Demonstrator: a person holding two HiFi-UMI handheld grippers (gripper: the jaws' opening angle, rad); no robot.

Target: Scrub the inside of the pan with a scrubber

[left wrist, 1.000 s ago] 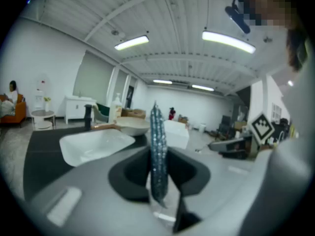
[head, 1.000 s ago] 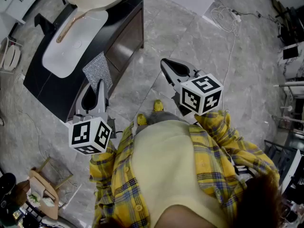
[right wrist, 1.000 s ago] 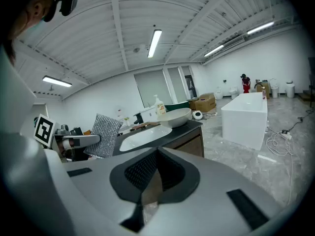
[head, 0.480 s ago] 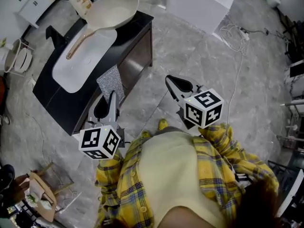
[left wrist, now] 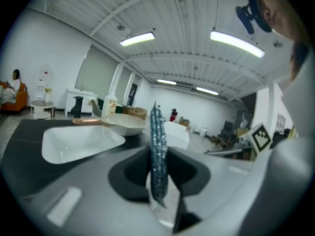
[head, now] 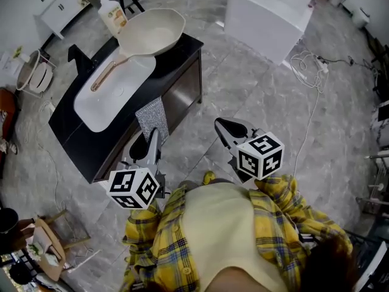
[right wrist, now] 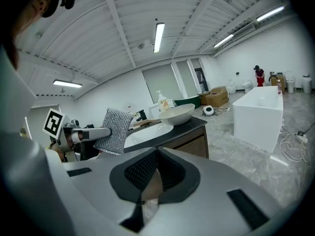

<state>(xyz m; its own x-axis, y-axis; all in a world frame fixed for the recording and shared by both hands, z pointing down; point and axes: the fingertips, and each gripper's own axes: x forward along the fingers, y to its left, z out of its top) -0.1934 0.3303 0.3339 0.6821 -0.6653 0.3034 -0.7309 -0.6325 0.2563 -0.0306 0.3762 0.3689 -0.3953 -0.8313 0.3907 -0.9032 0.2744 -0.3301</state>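
Observation:
A cream pan [head: 153,28] with a copper handle rests across the far end of a white sink [head: 103,99] on a black counter [head: 182,50]. My left gripper [head: 152,135] is shut on a silver mesh scrubber [head: 151,115], held just short of the counter's near edge. The left gripper view has the scrubber [left wrist: 157,156] edge-on between the jaws, with the pan [left wrist: 125,124] beyond it. My right gripper [head: 220,125] hangs over the floor to the right, shut with nothing in it. From the right gripper view, the scrubber [right wrist: 115,131] and pan [right wrist: 177,114] lie ahead to the left.
A soap bottle [head: 113,12] stands behind the pan and a black tap [head: 78,58] by the sink. A white box [head: 270,14] sits on the floor at the far right, with a cable [head: 310,66] beside it. A wooden stool [head: 51,245] is at the near left.
The counter with the pan has slid down and right in the head view, so it fills more of it. Both grippers keep their poses; the left still holds the scrubber.

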